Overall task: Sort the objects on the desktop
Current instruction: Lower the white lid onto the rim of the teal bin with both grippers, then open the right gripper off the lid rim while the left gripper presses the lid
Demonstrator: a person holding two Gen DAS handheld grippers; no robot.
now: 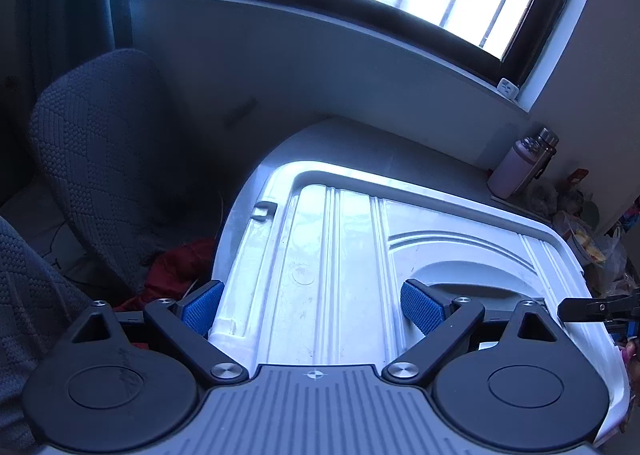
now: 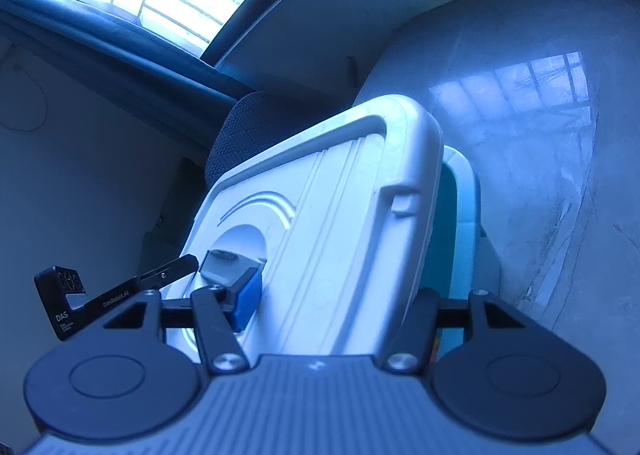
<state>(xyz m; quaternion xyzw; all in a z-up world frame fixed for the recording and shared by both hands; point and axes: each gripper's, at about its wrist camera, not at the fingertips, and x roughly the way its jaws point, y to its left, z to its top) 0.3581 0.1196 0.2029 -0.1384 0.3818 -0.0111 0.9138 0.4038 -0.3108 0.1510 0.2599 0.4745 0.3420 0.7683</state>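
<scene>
With the right gripper (image 2: 316, 295) apparently clamped on the white lid (image 2: 328, 215), tilted above the teal bin (image 2: 460, 223) on the counter (image 2: 540, 135), and the left gripper (image 1: 312, 307) wide open around nothing, we should lower it squarely.

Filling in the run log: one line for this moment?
left gripper: open over lid | right gripper: shut on lid edge | teal box: beneath lid
</scene>
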